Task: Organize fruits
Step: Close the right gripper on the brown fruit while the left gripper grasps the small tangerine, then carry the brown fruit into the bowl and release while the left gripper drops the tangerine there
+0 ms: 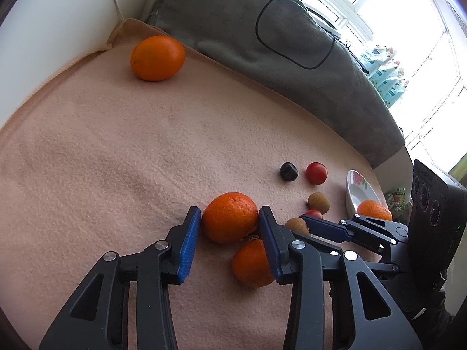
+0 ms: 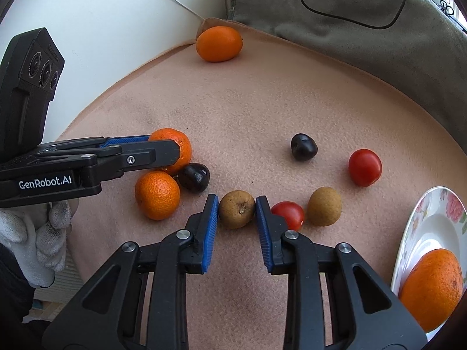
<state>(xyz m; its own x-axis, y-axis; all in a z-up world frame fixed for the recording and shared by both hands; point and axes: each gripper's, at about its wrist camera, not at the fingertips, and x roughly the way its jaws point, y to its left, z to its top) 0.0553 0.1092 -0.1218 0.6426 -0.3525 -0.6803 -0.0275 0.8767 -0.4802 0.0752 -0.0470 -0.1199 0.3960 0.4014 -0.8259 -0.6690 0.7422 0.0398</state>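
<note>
Both tongs are clenched, left gripper (image 1: 230,223) on a mandarin (image 1: 230,217), right gripper (image 2: 237,208) on a brown fruit (image 2: 236,209) (seemingly a longan), so I fear lifting nudges the tomato (image 2: 289,214) at three o'clock.

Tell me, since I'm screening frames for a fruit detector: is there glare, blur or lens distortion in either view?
Left wrist view: the bright window at upper right is blown out to white, and the fisheye bends the peach fleece blanket edge. Right wrist view: even light, soft shadows; the glossy dark plum shows a small highlight, and the floral white plate is stretched at the frame edge. No motion blur in either.
</note>
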